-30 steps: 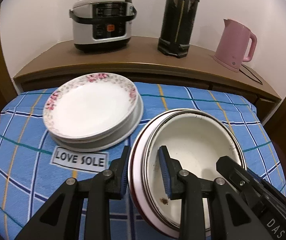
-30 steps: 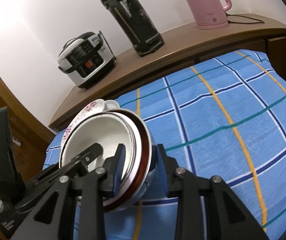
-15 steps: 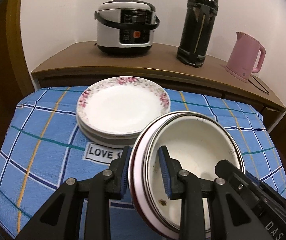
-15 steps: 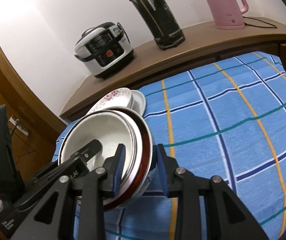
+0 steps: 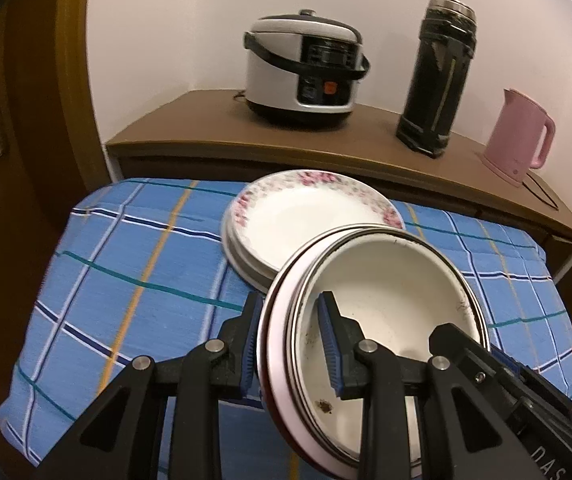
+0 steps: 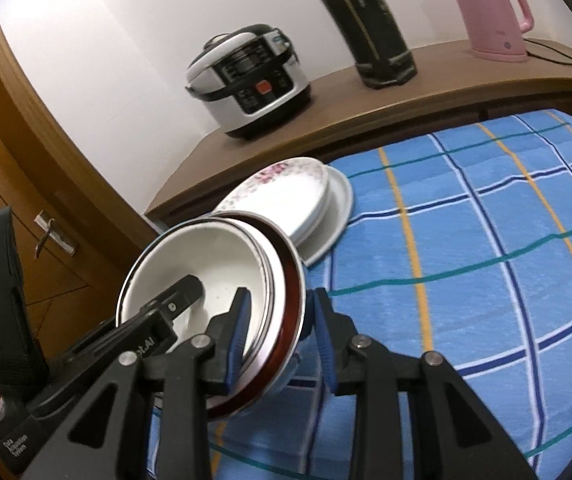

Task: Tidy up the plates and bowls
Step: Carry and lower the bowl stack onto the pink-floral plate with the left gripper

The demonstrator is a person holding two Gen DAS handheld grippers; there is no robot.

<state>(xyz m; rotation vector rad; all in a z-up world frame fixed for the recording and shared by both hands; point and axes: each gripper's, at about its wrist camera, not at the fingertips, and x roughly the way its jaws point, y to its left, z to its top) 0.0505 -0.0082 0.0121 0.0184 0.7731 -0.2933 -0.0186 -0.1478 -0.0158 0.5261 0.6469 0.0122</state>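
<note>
Bowls (image 5: pixel 386 304), nested, sit clamped at opposite rims by your left gripper (image 5: pixel 290 344) and right gripper (image 6: pixel 279 332). Their near edge hides the plate stack (image 5: pixel 306 212) behind; bowl count unclear.

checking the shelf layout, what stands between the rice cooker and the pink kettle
A tall black thermos flask stands upright on the wooden shelf between the rice cooker and the pink kettle; the left wrist view shows it best.

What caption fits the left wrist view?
Both grippers clamp the nested bowls near the floral plate stack.
</note>
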